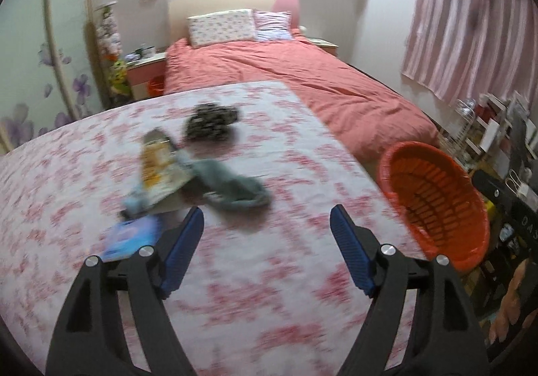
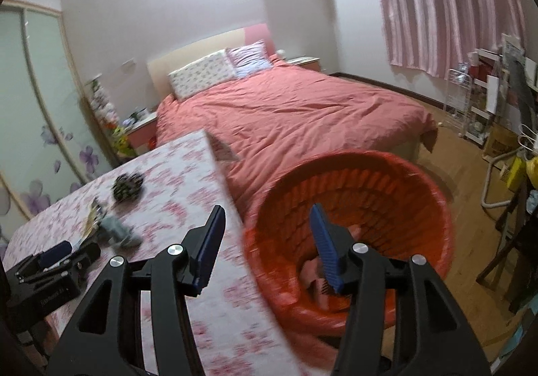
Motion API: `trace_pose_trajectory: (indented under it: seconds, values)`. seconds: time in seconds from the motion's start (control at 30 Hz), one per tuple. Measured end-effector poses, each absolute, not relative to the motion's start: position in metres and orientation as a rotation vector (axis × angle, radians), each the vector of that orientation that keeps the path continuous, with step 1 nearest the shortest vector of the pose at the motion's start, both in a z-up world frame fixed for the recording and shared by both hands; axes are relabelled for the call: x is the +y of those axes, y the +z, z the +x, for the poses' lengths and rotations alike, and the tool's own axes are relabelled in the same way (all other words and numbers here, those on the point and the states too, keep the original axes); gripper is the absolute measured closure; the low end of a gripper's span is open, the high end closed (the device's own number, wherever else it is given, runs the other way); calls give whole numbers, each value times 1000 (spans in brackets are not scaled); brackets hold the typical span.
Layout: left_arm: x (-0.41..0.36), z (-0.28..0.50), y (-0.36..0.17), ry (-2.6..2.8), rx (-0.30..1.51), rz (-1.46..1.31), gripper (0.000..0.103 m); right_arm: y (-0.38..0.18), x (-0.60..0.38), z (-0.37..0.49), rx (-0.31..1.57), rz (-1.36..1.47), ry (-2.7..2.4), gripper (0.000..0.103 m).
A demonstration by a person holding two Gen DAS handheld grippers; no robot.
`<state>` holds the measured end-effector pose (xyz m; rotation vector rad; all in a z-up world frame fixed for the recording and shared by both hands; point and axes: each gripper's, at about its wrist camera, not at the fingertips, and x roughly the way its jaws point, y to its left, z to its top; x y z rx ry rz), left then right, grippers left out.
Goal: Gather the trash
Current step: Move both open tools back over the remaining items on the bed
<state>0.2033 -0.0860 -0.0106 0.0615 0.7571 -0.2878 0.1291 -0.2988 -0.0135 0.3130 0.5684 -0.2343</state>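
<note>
- Left tool (image 1: 267, 219): released, jaws spread wide, empty, above the floral-cloth bench (image 1: 235, 292).
- Right tool (image 2: 267, 218): released, empty, over the orange basket (image 2: 420, 194) beside the bench edge.
- Trash on the bench: yellow wrapper (image 1: 158, 167), grey-green rag (image 1: 232, 184), dark crumpled wad (image 1: 210, 122), blue packet (image 1: 129, 236).
- Pink scraps (image 2: 311, 270) lie in the basket.

No legible text on anything

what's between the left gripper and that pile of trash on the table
Nothing visible. The left gripper, jaws open and empty, faces the blurred trash pile across bare floral tablecloth. The orange basket stands off the table's right edge, out of that path.
</note>
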Motion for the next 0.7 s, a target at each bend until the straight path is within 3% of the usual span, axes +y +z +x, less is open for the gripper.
trace_pose_trajectory:
  seconds: [0.7]
  values:
    - [130,205,-32,94,794,-79,26,-29,-87,188,753,186,206,50]
